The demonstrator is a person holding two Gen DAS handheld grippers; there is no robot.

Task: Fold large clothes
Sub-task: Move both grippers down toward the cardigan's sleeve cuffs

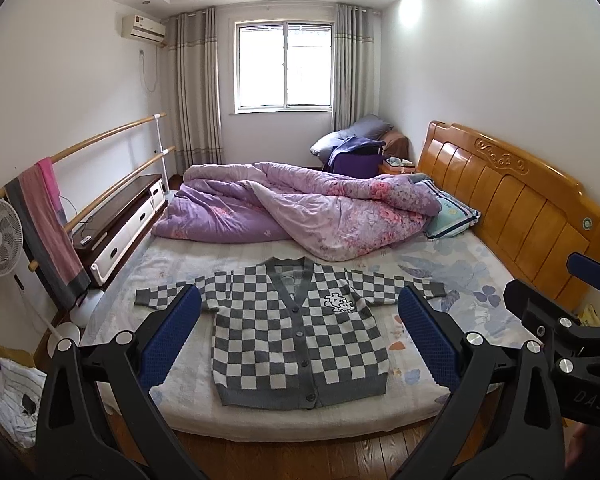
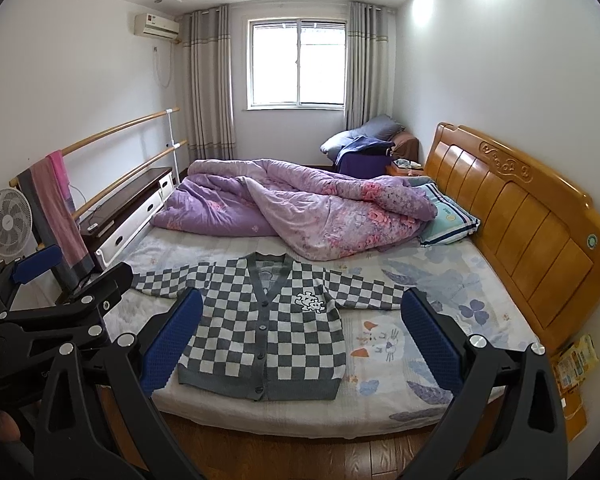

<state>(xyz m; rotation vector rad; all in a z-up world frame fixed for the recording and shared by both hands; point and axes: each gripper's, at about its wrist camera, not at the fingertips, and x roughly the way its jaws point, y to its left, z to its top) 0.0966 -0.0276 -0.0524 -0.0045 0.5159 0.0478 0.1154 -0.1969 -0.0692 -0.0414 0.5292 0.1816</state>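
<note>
Both wrist cams: off bed (image 1: 260, 424) side edge, facing window (image 1: 284, 64); right cam further right; shared: cardigan (image 1: 296, 328), whole bed.

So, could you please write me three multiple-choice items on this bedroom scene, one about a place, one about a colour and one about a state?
1. Where does the checked cardigan lie?
A. Draped over the wooden rails
B. Flat on the bed sheet, near its front edge
C. On the floor

2. What colours are the cardigan's squares?
A. Red and black
B. Grey and white
C. Blue and yellow

3. How do the left gripper and right gripper stand?
A. Both open, holding nothing
B. Both shut on a sleeve
C. One open, one shut

Answers: 1 B, it is spread out with both sleeves extended in front of the purple quilt; 2 B, the pattern shows in both views; 3 A, the blue pads stand wide apart, clear of the cloth.
</note>
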